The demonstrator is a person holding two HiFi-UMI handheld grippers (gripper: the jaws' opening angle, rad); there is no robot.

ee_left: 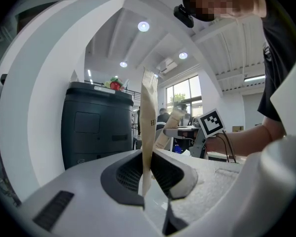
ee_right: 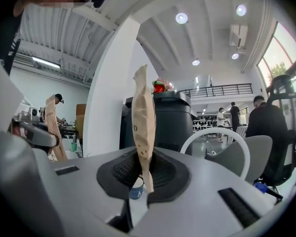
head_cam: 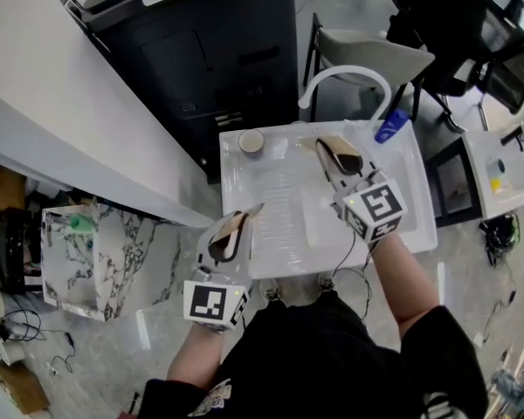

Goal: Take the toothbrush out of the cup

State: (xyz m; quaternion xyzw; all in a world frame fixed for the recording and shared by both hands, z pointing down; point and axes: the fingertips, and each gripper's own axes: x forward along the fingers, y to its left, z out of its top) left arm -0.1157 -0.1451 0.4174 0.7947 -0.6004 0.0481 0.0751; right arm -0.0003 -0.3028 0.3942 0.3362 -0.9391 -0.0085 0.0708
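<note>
Left fingers (ee_left: 128, 174): closed to a narrow gap and clamped on the lower end of a tan paper sleeve (ee_left: 148, 112). The sleeve stands upright out of the left gripper (ee_left: 147, 172) and carries dark print partway up. Right fingers (ee_right: 121, 172): likewise narrow and clamped on the lower end of a second paper sleeve (ee_right: 143, 115), which is upright, slightly crumpled and dotted with small perforations. This places the right gripper (ee_right: 143, 174) in a firm pinch as well. Whether either sleeve contains the toothbrush cannot be told, since only the paper shows. In the head view both grippers point away from the person, the left one at the near left edge of the white worktop (head_cam: 275, 195) and the right one over its far middle. Each carries its marker cube at the rear. The cup (head_cam: 251, 140) stands upright at the far left corner of the worktop, apart from both grippers; it also shows low between the fingers in the right gripper view. A white curved tube (head_cam: 345, 74) arches over the far edge of the worktop, with a blue object (head_cam: 391, 126) just beside it at the far right corner. A black cabinet (head_cam: 210, 51) stands beyond the worktop, and a grey chair (head_cam: 371, 55) is to its right.
</note>
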